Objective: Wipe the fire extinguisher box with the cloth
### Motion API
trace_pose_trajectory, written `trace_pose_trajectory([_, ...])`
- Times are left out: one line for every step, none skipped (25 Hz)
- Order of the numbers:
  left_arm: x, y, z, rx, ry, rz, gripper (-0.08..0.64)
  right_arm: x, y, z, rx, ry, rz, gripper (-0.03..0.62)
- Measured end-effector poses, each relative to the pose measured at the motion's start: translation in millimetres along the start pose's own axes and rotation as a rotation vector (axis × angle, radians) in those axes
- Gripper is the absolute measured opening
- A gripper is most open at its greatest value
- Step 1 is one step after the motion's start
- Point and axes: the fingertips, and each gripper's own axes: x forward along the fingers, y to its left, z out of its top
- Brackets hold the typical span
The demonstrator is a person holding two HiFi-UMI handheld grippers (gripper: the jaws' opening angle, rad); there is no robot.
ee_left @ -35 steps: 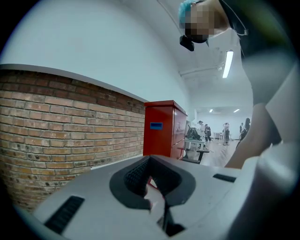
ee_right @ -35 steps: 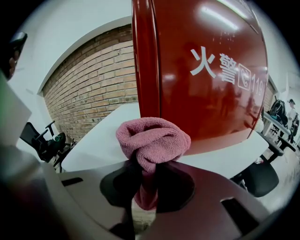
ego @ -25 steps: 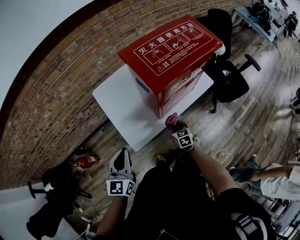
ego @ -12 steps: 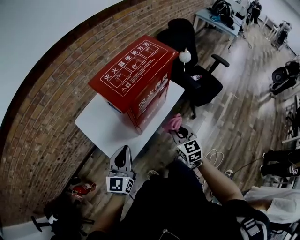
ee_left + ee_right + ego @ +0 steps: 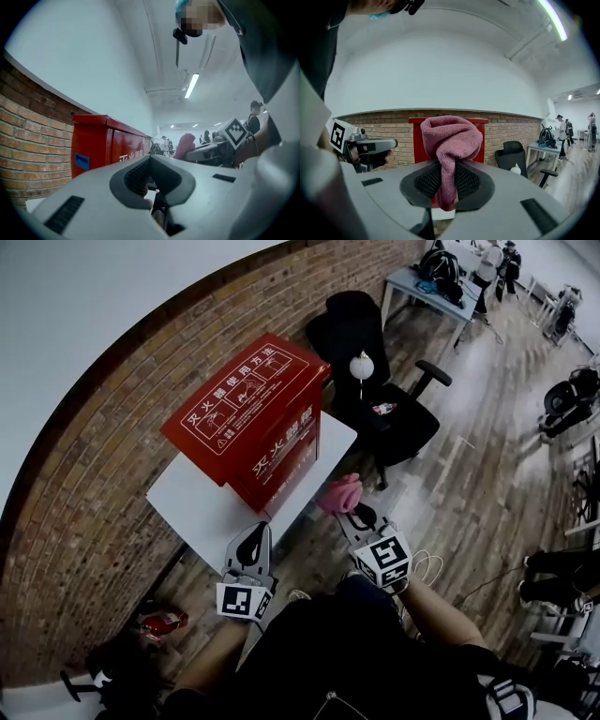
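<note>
The red fire extinguisher box (image 5: 246,420) stands upright on a small white table (image 5: 192,505) against the brick wall. My right gripper (image 5: 351,510) is shut on a bunched pink cloth (image 5: 339,493), held in the air off the table's right edge, a short way from the box's front. In the right gripper view the cloth (image 5: 450,143) bulges above the right gripper (image 5: 447,180), with the box (image 5: 417,140) behind it. My left gripper (image 5: 253,538) hovers at the table's near edge, shut with nothing in it. The left gripper view shows the box (image 5: 105,147) ahead of the left gripper (image 5: 152,183).
A black office chair (image 5: 398,423) with a white round object (image 5: 362,365) stands right of the table. A red extinguisher (image 5: 161,622) lies on the wooden floor at the lower left. White cable (image 5: 429,559) loops near my feet. A desk (image 5: 427,287) and people are farther off.
The right gripper with the cloth has come away from the box's lower front corner and now sits off the table edge. The left gripper has moved up toward the table's near edge.
</note>
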Motion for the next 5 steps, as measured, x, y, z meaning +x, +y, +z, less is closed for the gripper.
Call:
trace_pose_trajectory([5.2,-6.1,2.1,0.002,-0.001,-0.006,0.044,-1.5,-1.7,3.9,0.005,-0.007,0.011,0.058])
trace_pose_trajectory([10.7,-12.4,3.7,0.004,-0.001,-0.014,0.044,-3.0,-3.5,6.9,0.008,-0.011,0.023,0.059])
trace_pose_trajectory([16.5,-18.8,5.0,0.006,-0.001,-0.023,0.043,-4.4,-5.5,9.3,0.008,-0.015,0.034,0.058])
trace_pose_trajectory([22.4,-25.3,6.0,0.009,-0.001,-0.032,0.043,-5.9,-7.9,11.3,0.007,-0.016,0.044,0.058])
trace_pose_trajectory([28.3,-31.9,6.9,0.011,-0.002,-0.043,0.044,-7.4,-10.3,13.1,0.005,-0.018,0.054,0.06])
